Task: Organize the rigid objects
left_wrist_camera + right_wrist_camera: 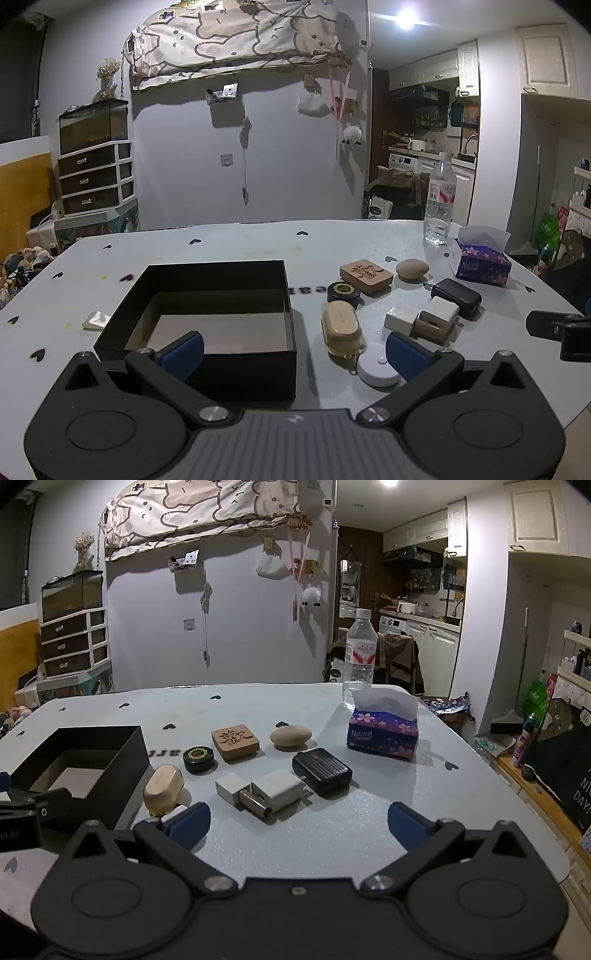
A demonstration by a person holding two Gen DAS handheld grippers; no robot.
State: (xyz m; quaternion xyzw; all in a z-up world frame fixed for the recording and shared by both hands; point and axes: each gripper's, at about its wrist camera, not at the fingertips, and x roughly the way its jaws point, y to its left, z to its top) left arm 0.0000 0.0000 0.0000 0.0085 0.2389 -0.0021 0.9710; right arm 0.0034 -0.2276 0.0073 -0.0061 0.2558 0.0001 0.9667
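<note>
While the left gripper [291, 354] hangs with jaws spread wide and nothing between them, the left wrist view shows a black open-top box [207, 314], matte walls and pale cardboard floor, empty, on the white table [258, 240]. Right of it sits the cluster: beige oval case [341, 326], white round puck [378, 367] seen only here, black round tin [344, 292], carved wooden tile [365, 277], smooth pebble [412, 269], white charger [441, 310], ribbed black power bank [456, 297]. Tissue box [482, 267] reads "Natural".

Right wrist view: right gripper [297, 823] likewise spread, holding nothing, above bare table. Tissue box "Natural" clearer here; water bottle [360, 657] has a red-white label, unreadable. White block [232, 786] and brown metallic cylinder [255, 803] touch the charger. Box sits far left.
</note>
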